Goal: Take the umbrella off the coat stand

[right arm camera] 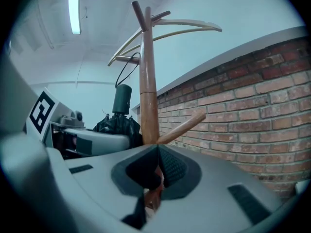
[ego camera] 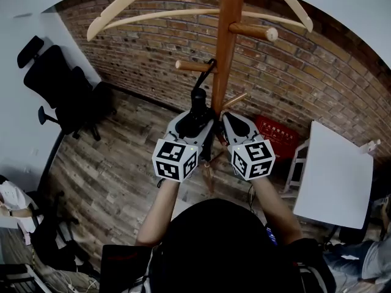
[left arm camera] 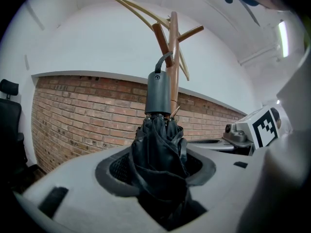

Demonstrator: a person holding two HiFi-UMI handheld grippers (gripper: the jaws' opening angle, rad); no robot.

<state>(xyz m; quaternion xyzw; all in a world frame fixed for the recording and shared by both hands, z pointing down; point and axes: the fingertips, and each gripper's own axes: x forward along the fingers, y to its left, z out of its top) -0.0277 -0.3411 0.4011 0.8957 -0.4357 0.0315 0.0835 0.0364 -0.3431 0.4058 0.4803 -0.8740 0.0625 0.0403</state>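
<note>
A folded black umbrella (ego camera: 198, 105) hangs against the wooden coat stand (ego camera: 230, 35), its strap (left arm camera: 163, 60) looped over a peg (left arm camera: 160, 35). My left gripper (ego camera: 195, 124) is shut on the umbrella's bunched canopy (left arm camera: 158, 159), just below the grey handle (left arm camera: 159, 93). My right gripper (ego camera: 233, 124) sits beside it, right of the pole (right arm camera: 148, 81). Its jaws (right arm camera: 157, 152) are shut with their tips together, and nothing is gripped. In the right gripper view, the umbrella (right arm camera: 119, 123) and the left gripper (right arm camera: 85, 136) show to the left.
A short lower peg (right arm camera: 187, 125) juts from the pole near the right gripper. Curved hanger arms (ego camera: 183, 14) spread overhead. A brick wall stands behind the stand. On the floor are a black office chair (ego camera: 61, 84) at left, a red crate (ego camera: 278, 136) and a white table (ego camera: 336, 176) at right.
</note>
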